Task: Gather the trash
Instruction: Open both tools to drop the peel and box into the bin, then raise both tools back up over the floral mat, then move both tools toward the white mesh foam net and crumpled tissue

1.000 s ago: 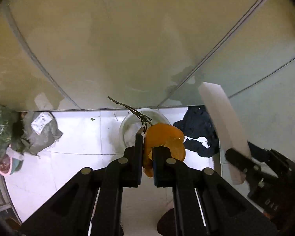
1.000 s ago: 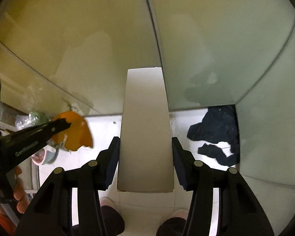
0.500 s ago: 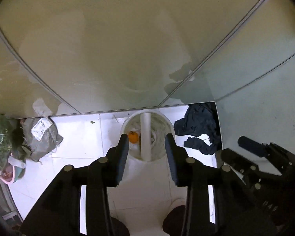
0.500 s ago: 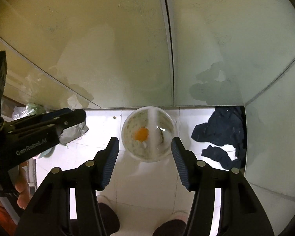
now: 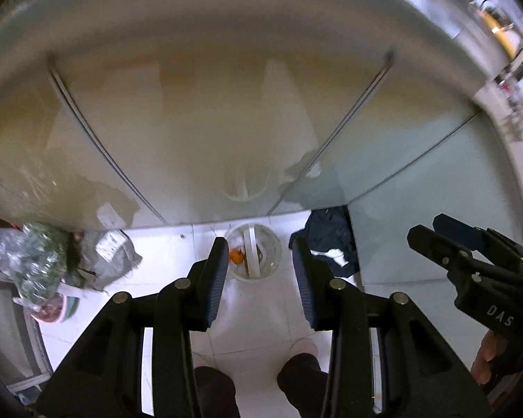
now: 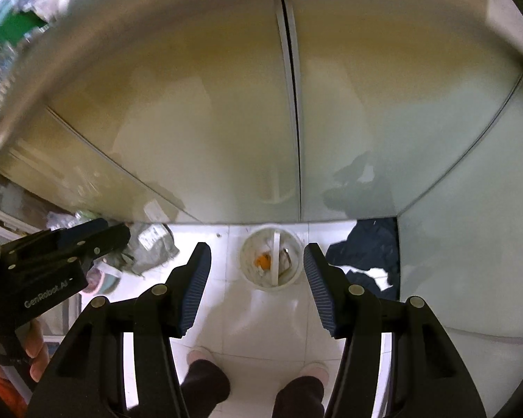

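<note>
Both of your grippers hang high over the bin (image 6: 271,263) on the white floor (image 6: 272,317), and neither carries anything. The left gripper (image 5: 258,273) has its jaws apart with only air between them; the right gripper (image 6: 257,284) likewise stands parted and empty. So this looks like the gap between drops: one load is in the bin and the next piece has yet to be found.

The bin sits at the foot of the glass panels (image 6: 209,122), just ahead of your feet (image 6: 198,353). It is a small round pail, pale and see-through at the wall. Inside lie an orange peel (image 6: 262,261) on the left and a white strip (image 6: 274,257) standing across the middle; something dark and thin shows to the strip's right, too small to name.

For the next move you need a fresh target. A crumpled grey bag (image 5: 113,254) and a bundle of clear plastic (image 5: 28,261) lie to the left along the glass; a dark cloth (image 5: 331,240) lies in the corner to the right, close beside the bin. Whether these count as trash you must judge. Swing one gripper toward the chosen piece, keep its jaws wide, and come down on a fold that will pinch.
</note>
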`<state>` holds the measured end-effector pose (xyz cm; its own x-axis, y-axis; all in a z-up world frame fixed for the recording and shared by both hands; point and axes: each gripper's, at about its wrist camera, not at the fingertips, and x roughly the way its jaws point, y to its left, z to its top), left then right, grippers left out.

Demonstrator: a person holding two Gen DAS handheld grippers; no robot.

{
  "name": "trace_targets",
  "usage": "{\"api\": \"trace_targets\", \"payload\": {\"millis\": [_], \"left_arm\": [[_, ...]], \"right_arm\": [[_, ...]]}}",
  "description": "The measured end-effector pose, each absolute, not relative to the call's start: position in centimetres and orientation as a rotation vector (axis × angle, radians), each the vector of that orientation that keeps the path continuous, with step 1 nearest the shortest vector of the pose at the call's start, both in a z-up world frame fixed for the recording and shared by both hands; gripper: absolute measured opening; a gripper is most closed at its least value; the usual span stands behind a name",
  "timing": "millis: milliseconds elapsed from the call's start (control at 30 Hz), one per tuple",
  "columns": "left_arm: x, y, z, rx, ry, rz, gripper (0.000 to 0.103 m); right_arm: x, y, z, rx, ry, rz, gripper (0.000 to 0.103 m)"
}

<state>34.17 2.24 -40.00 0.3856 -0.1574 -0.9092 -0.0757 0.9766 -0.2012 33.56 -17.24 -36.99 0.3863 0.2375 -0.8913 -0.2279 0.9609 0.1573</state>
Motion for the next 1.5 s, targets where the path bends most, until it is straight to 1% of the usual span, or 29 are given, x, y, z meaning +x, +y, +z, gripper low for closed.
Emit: {"api": "trace_targets", "payload": {"millis": [133,400,600,667,767,800,833,933,1067,1267,1400,1500], "left_arm": [[33.3,3.0,-32.0,-0.195,1.096,-0.070,0.037],[31.6,5.7,-19.1,-0.140,0.905,-0.127,0.042],[30.7,7.4,-11.6,-0.097,0.775,-0.167,0.048],[30.7,7.7,-9.6,-0.072,0.728,-0.164,0.050],[31.0,8.1,-7.5,-0.064,0.680,-0.150,0.056],[31.3,8.2,-7.0,-0.068,0.669,-0.146,0.060],[31.6,8.2,-6.6,-0.073,0.656,-0.140,0.063],[33.3,8.3,-5.7,-0.075,0.615,-0.105,0.067],[36.8,7.5,-4.8,-0.093,0.592,-0.040,0.068],[42.2,5.9,-3.5,-0.117,0.579,0.033,0.068],[45.2,5.5,-3.6,-0.156,0.575,0.089,0.068],[47.3,5.7,-4.3,-0.179,0.592,0.137,0.071]], "right_arm": [[32.4,-16.5,-29.8,0.020,1.064,0.277,0.052],[29.3,-14.8,-16.6,0.040,0.859,0.210,0.052],[27.6,-13.5,-9.7,0.060,0.693,0.157,0.052],[27.4,-13.3,-8.3,0.057,0.648,0.148,0.055],[27.4,-12.9,-6.4,0.047,0.577,0.142,0.058],[27.6,-12.9,-5.9,0.043,0.561,0.143,0.058],[27.9,-12.9,-5.4,0.040,0.545,0.150,0.060],[29.5,-13.0,-4.6,0.038,0.506,0.175,0.064],[32.7,-13.4,-3.7,0.017,0.478,0.225,0.064],[38.6,-14.5,-2.4,-0.031,0.495,0.318,0.064],[42.4,-15.1,-2.0,-0.059,0.510,0.390,0.064],[44.9,-15.4,-2.4,-0.084,0.520,0.424,0.064]]}}
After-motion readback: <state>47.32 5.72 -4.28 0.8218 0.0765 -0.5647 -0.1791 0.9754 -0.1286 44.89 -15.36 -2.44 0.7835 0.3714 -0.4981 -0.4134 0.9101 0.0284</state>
